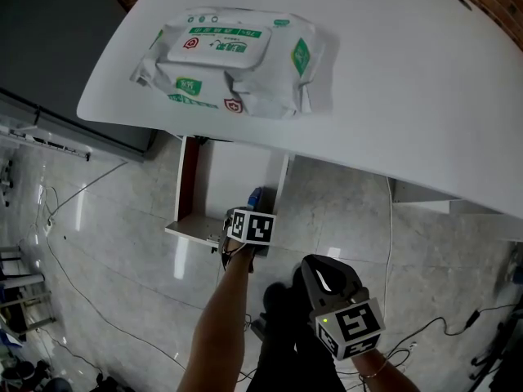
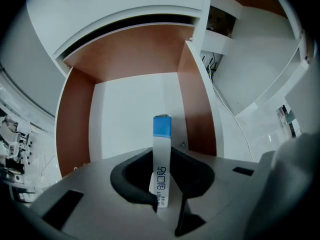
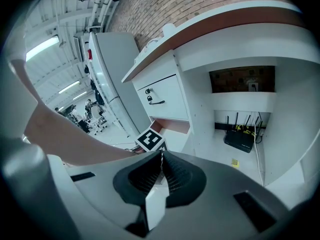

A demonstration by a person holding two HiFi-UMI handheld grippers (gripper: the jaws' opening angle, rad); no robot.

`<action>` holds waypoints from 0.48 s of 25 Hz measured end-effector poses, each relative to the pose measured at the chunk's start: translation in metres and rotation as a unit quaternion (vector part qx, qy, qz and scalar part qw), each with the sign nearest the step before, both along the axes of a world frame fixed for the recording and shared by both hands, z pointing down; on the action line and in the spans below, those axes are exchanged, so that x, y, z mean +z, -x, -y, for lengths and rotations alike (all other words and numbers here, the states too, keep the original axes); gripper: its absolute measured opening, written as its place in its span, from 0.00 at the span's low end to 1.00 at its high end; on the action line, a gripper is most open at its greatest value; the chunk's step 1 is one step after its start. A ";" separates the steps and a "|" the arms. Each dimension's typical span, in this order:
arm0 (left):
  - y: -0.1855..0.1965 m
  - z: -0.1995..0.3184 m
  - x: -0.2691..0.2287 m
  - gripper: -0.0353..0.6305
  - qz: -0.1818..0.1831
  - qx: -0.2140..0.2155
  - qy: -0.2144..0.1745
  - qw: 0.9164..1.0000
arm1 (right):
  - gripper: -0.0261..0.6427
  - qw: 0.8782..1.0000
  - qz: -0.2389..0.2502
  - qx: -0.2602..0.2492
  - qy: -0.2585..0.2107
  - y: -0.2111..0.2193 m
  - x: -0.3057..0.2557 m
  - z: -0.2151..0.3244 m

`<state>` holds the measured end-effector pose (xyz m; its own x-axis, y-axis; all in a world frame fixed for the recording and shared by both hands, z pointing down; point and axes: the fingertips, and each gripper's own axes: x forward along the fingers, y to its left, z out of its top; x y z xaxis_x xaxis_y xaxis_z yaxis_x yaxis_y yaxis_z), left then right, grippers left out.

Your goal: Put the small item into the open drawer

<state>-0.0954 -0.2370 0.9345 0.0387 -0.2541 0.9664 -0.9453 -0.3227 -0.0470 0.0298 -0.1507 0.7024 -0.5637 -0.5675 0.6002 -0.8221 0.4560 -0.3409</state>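
Note:
The small item (image 2: 161, 149) is a slim white stick pack with a blue end and dark print. My left gripper (image 2: 161, 171) is shut on it, pointing steeply down. The blue end sticks out over the white floor of the open drawer (image 2: 75, 129), which has brown side walls. In the head view the left gripper (image 1: 249, 215) hangs at the drawer's (image 1: 189, 188) front right corner, and the blue tip of the item (image 1: 256, 195) shows just beyond it. My right gripper (image 1: 325, 278) is lower right, away from the drawer, with its jaws (image 3: 161, 160) shut on nothing.
A pack of wet wipes (image 1: 233, 60) lies on the white round tabletop (image 1: 409, 88) above the drawer. Cables (image 1: 392, 251) run over the tiled floor. The right gripper view shows a second drawer front with a handle (image 3: 162, 100) and a router (image 3: 241, 139) in a white alcove.

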 end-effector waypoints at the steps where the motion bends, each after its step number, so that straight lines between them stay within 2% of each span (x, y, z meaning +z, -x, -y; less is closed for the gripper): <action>1: -0.001 0.000 0.002 0.20 -0.003 0.003 0.003 1.000 | 0.07 1.000 0.001 0.000 0.000 0.000 0.000 0.000; 6: -0.003 -0.005 0.008 0.22 -0.023 0.007 0.025 0.999 | 0.07 1.000 0.001 0.001 0.002 0.002 0.002 0.000; 12: -0.002 -0.009 -0.005 0.31 -0.035 0.009 0.015 0.999 | 0.07 1.000 0.005 0.008 0.005 0.006 -0.002 -0.001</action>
